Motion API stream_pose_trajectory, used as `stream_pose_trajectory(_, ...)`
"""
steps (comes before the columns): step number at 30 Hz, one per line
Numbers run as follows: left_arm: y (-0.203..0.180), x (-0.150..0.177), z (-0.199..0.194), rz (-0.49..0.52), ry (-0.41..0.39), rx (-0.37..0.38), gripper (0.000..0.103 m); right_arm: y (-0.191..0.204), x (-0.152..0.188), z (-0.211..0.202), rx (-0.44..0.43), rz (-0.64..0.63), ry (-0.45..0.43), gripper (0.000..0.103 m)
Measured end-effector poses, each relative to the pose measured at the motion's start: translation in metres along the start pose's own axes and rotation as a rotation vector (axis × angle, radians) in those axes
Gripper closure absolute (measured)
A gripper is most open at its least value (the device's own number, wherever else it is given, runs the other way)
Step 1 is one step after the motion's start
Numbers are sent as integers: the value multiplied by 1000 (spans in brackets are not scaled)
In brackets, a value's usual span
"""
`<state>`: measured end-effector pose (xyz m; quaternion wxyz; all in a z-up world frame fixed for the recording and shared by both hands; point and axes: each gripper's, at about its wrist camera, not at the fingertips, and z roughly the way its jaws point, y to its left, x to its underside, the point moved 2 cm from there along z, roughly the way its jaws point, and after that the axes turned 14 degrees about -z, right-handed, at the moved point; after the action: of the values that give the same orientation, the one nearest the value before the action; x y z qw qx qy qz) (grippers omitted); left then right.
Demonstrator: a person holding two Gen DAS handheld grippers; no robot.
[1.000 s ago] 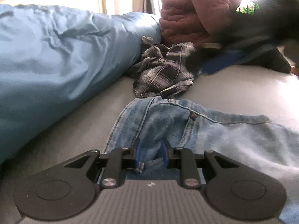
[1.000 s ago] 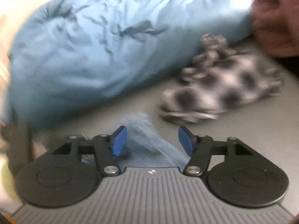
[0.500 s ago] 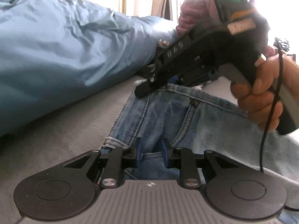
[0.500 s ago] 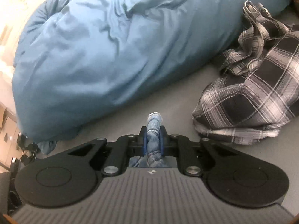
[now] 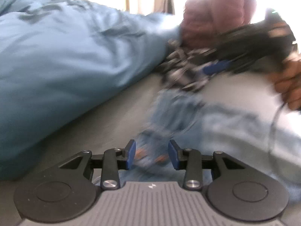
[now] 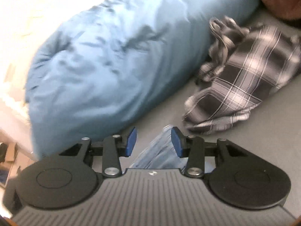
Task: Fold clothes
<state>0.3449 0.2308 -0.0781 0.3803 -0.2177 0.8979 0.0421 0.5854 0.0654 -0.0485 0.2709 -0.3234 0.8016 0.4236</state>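
Lying near plaid shirt (image 6: 244,79), jeans (image 5: 188,116) edge

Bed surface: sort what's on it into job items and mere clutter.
Job items:
- jeans, between both opening claws
- plaid garment, unfolded, next in line perhaps

Clutter:
- blue duvet
- maroon quilted jacket

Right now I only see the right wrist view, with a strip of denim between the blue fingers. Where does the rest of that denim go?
Observer: The left wrist view shows the jeans spread across the grey surface, reaching the left gripper.
Operator: Is that gripper pinching them?
Observer: No, its jaws are opening, and the pads stand apart with denim between them.
Operator: Who carries mine?
Observer: A bare hand holds the right gripper by its handle.
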Motion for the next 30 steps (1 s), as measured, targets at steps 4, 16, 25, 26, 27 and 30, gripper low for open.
stream_pose_trajectory(4, 37, 8, -4, 59, 117, -62, 65, 22, 23, -18, -80, 41, 37, 63)
stream_pose_trajectory(16, 65, 34, -9, 185, 256, -13, 76, 118, 102, 22, -42, -115, 245, 63)
stream_pose_trajectory(25, 74, 36, -11, 244, 238, 21, 53, 151, 139, -9, 42, -71, 215, 63)
stream_pose_trajectory(26, 77, 36, -8, 238, 250, 31, 53, 153, 143, -11, 52, -58, 213, 63)
stream_pose_trajectory(27, 79, 35, -7, 234, 259, 40, 53, 155, 146, -13, 61, -49, 207, 63)
stream_pose_trajectory(30, 84, 32, -4, 229, 284, 64, 58, 166, 145, -9, 87, -60, 181, 63)
